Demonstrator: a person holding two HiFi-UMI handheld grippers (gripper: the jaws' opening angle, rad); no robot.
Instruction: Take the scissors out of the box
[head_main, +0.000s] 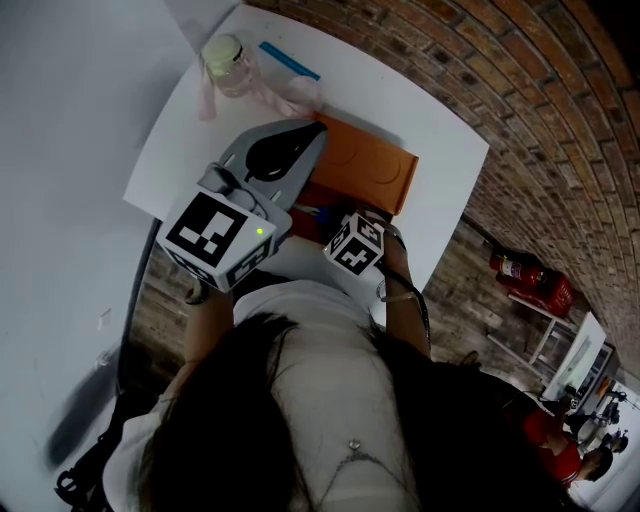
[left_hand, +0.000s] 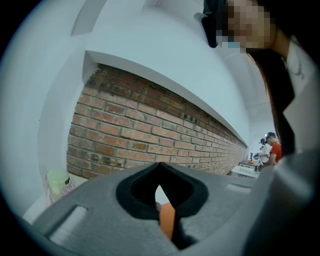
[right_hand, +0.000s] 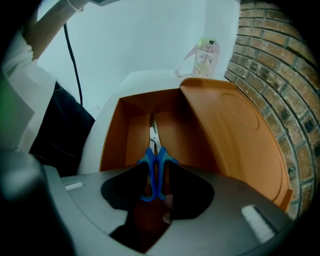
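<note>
An orange box (right_hand: 130, 135) stands open on the white table, its lid (right_hand: 235, 135) raised at the right. Blue-handled scissors (right_hand: 155, 172) point their blades into the box. My right gripper (right_hand: 156, 167) is shut on the handles just above the box's near edge. In the head view the lid (head_main: 365, 165) shows past my left gripper (head_main: 310, 135), whose tip meets the lid's corner. An orange strip of the lid (left_hand: 167, 222) sits pinched between the left gripper's (left_hand: 160, 167) shut jaws. The right gripper's marker cube (head_main: 355, 245) hides its jaws in the head view.
A pale green-capped bottle (head_main: 225, 60) in a pink bag and a blue strip (head_main: 290, 60) lie at the table's far end. A brick wall (head_main: 520, 120) runs along the table's right side. A black cable (right_hand: 72, 55) hangs at the left. People stand far off at the right (left_hand: 270, 150).
</note>
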